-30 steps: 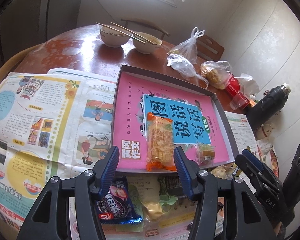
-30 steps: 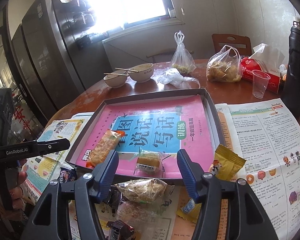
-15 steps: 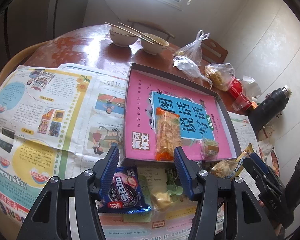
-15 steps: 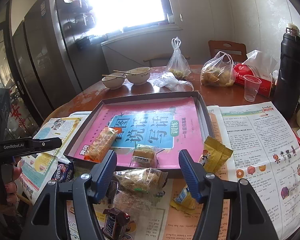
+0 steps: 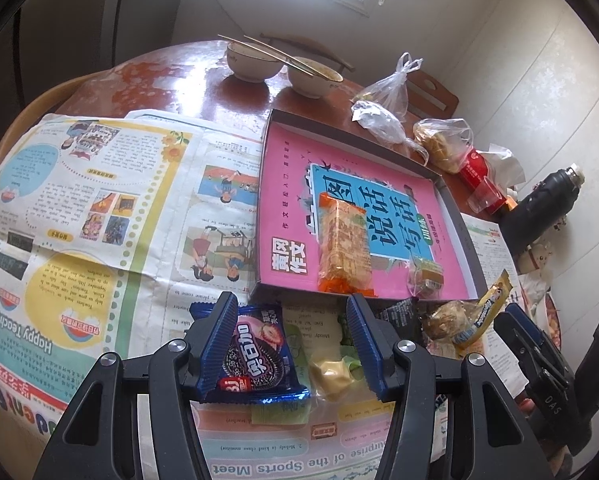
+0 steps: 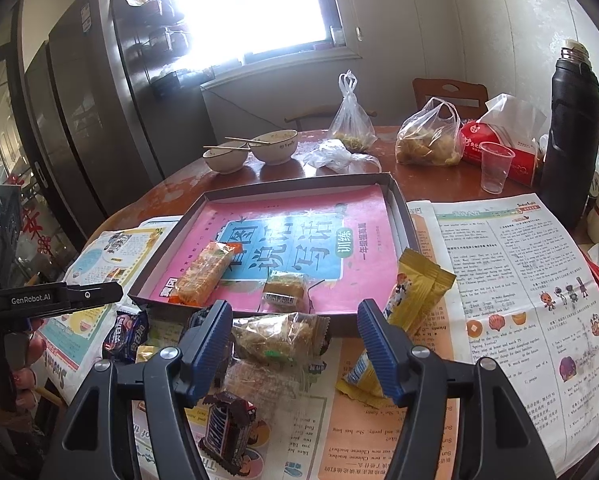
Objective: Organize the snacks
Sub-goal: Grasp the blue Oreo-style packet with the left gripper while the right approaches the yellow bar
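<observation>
i count two wrapped snacks (image 6: 203, 274) in my tray (image 6: 399, 204), two bowls (image 6: 273, 152), two pairs of chopsticks (image 6: 225, 147), three plastic bags (image 6: 425, 140), one plastic cup (image 6: 495, 166) and one black flask (image 6: 571, 132).

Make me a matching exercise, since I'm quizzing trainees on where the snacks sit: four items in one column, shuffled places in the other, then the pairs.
Items:
1. orange cracker pack
2. blue cookie packet
3. yellow packet
4. chopsticks

Places:
A. across the bowls
B. propped against the tray's right front corner
C. on the newspaper, between the left gripper jaws
D. inside the tray, on the pink book

Pairs: 1-D, 2-C, 3-B, 4-A
</observation>
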A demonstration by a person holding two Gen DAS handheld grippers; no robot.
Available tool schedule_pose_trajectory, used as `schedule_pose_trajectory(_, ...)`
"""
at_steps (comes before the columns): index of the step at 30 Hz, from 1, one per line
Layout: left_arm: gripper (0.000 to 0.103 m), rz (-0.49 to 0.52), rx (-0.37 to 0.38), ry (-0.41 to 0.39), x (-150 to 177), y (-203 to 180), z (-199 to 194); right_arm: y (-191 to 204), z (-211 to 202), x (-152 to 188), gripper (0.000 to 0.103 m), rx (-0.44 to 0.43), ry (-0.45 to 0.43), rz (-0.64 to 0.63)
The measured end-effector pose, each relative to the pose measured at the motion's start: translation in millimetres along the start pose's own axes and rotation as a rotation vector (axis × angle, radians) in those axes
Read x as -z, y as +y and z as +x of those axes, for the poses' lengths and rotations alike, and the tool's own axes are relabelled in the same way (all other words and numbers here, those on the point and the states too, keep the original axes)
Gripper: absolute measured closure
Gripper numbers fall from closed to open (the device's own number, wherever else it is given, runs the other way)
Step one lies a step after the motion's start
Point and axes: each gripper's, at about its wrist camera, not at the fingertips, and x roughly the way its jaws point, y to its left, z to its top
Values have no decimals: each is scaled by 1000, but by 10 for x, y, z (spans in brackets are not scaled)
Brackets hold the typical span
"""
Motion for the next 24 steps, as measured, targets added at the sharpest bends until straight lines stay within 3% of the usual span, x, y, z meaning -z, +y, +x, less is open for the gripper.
schedule_pose_trajectory(11,45,6,-7,0,105,29,-10,-125,-112,114,37,31,3,25)
schedule_pose_trajectory(24,44,-3,-66,16,255,195,39,-262,4,296,37,48,54,59)
